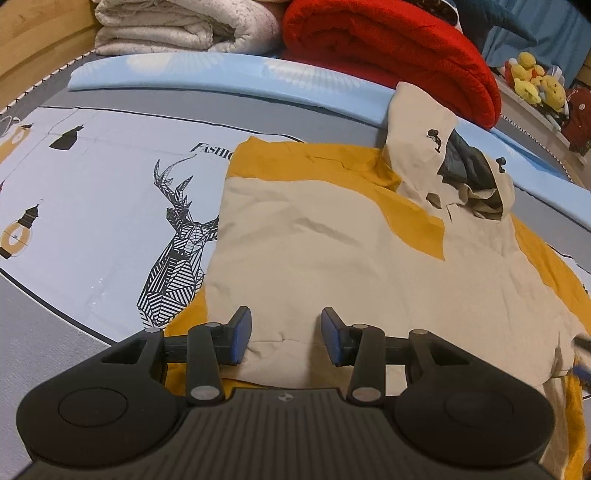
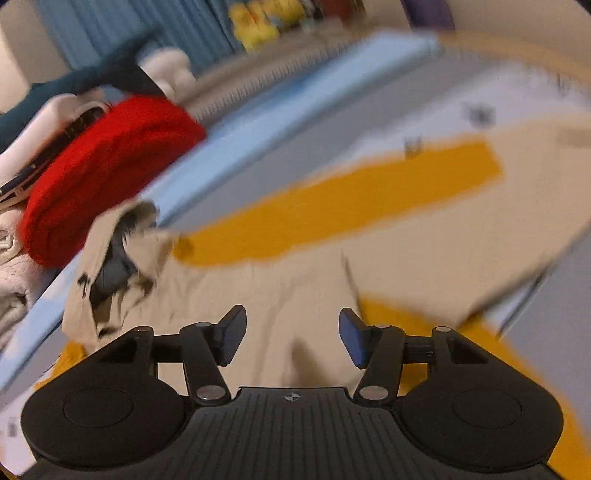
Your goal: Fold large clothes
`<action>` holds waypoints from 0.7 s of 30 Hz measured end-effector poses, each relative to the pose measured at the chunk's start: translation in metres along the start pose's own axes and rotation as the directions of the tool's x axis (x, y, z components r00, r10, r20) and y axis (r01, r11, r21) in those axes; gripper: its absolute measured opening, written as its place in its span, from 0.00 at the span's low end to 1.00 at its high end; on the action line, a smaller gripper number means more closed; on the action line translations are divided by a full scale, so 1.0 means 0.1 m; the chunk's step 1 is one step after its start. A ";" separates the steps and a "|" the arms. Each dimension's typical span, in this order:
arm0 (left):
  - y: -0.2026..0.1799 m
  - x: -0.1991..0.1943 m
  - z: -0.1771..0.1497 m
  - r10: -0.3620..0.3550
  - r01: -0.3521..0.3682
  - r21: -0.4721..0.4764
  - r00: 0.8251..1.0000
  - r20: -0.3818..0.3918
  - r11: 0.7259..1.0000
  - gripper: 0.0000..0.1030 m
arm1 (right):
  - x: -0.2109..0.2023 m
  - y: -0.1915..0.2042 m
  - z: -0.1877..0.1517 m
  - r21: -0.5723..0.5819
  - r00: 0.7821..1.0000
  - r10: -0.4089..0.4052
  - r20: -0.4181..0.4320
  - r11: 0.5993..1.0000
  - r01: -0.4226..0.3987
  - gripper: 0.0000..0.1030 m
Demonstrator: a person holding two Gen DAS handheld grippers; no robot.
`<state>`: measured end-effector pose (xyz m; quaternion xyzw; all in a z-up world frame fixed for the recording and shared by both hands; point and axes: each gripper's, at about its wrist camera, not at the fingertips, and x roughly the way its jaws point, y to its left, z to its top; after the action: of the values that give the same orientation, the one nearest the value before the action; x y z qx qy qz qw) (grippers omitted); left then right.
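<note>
A large beige and mustard-yellow hooded jacket [image 1: 332,240] lies spread flat on the bed. Its hood [image 1: 454,162] points toward the far edge, with the dark lining showing. My left gripper [image 1: 286,336] hovers over the jacket's near left hem. It is open, and its blue pads [image 1: 240,338] stand apart with only flat cloth beneath them. The right wrist view is blurred and tilted. It shows the same jacket [image 2: 295,280] and hood [image 2: 110,269]. My right gripper [image 2: 291,338] stands open over the beige body, holding nothing.
The bed sheet [image 1: 110,206] has a deer print and a blue band at the far side. A folded red blanket [image 1: 399,48] and a white quilt [image 1: 177,26] are stacked behind the jacket. Yellow plush toys [image 1: 535,81] sit at the far right. A wooden bed frame [image 1: 33,40] rises at the far left.
</note>
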<state>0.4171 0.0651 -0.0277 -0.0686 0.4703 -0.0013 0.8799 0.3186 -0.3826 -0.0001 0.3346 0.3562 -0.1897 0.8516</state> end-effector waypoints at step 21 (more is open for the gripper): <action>-0.07 0.22 -0.12 0.065 -0.061 0.075 0.996 -0.057 0.995 0.46 | 0.01 -0.24 0.11 0.084 0.981 -0.161 0.106 0.985 0.153 0.25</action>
<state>0.4196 0.0551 -0.0521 -0.0215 0.4977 0.0074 0.8670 0.3116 -0.4072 -0.0057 0.3262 0.3256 -0.2880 0.8394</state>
